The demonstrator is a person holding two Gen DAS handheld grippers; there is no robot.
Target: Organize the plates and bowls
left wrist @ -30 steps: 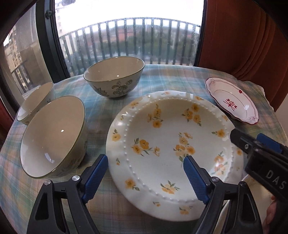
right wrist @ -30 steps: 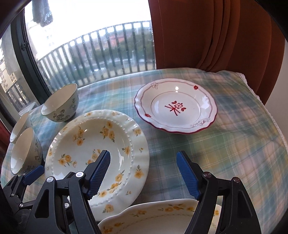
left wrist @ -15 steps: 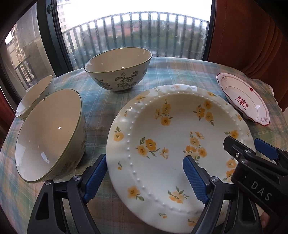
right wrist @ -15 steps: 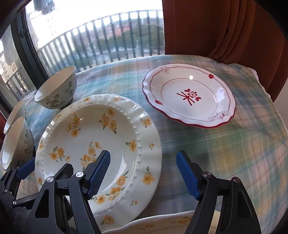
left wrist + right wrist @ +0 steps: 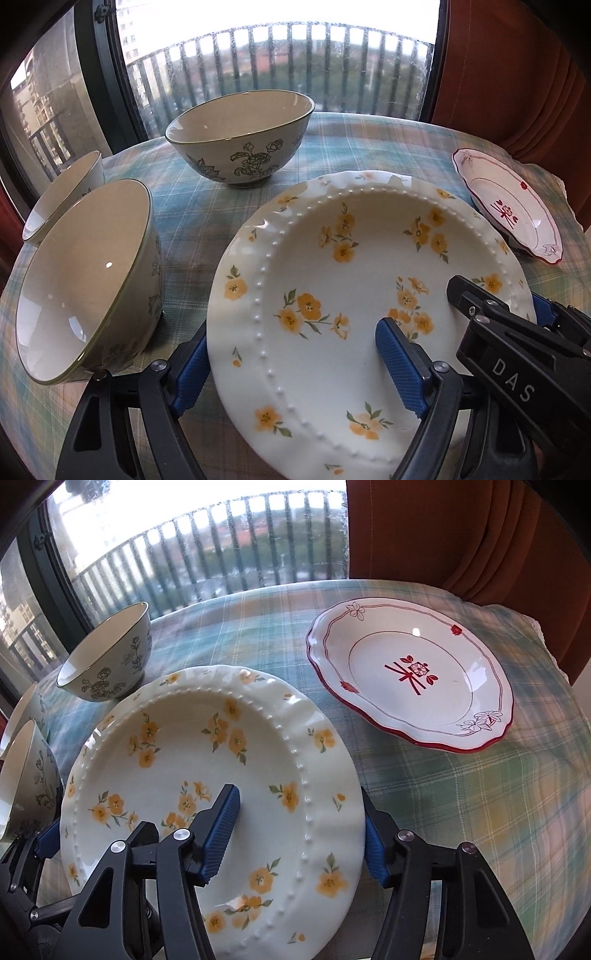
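Note:
A white plate with yellow flowers (image 5: 351,295) (image 5: 207,760) lies on the plaid tablecloth between both grippers. My left gripper (image 5: 295,365) is open and straddles the plate's left rim, with one blue pad outside the rim and partly hidden by it, the other over the plate's inside. My right gripper (image 5: 299,834) straddles the right rim and its jaws are closing, one pad above the plate's inside and one just outside the edge. I cannot see either pad pressing. From the left wrist view the right gripper (image 5: 498,301) shows at the plate's right side.
Three cream bowls with dark flower drawings stand on the left: one at the back (image 5: 236,147), one close (image 5: 85,280), one behind it (image 5: 62,192). A red-trimmed plate (image 5: 410,679) lies at the back right. Behind are a window and an orange curtain (image 5: 461,528).
Both grippers have come down and in onto the yellow-flower plate, so its rim now lies between each pair of fingers. The right jaws have narrowed. The near scalloped plate has left the right view.

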